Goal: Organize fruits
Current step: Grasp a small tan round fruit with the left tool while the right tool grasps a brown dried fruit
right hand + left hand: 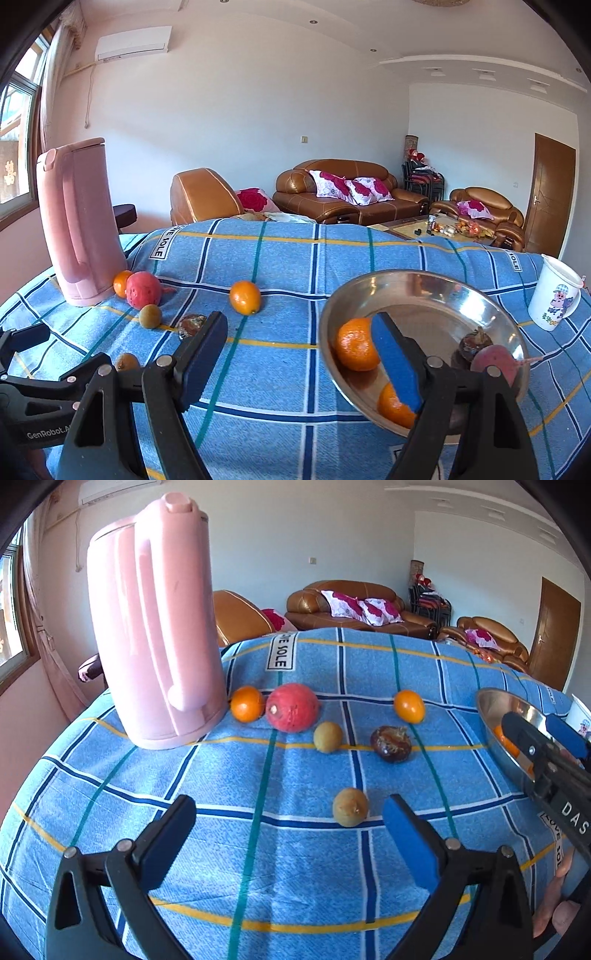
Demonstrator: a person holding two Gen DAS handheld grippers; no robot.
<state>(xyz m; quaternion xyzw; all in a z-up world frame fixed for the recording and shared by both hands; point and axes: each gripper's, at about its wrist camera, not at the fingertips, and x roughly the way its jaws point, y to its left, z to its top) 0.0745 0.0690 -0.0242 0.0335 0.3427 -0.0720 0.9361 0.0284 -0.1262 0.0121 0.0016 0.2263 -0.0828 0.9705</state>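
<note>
- Left tool [288,823]: spread wide above the blue checked cloth [207,782] on the worktop, nothing between the pads.
- Right tool [299,354]: also spread, empty, its blue pad in front of the steel bowl [424,291].
- Small tan fruit [350,807]: on the cloth, just beside the left tool's right pad, not touching.
- Further back in the left view: dark wrinkled fruit [390,744], greenish-brown fruit [328,737], orange citrus [409,706].
- Red round fruit [291,707]: touching another orange citrus [246,703], both beside the foot of the pink kettle [155,620].
- Inside the bowl: mandarin [356,343] near the left wall, second mandarin [393,406] at the near rim, partly hidden by the pad; dark fruit [474,345] and pinkish-red fruit [491,360] together on the right.
- White printed cup [556,295]: upright on the cloth, right of the bowl, apart.
</note>
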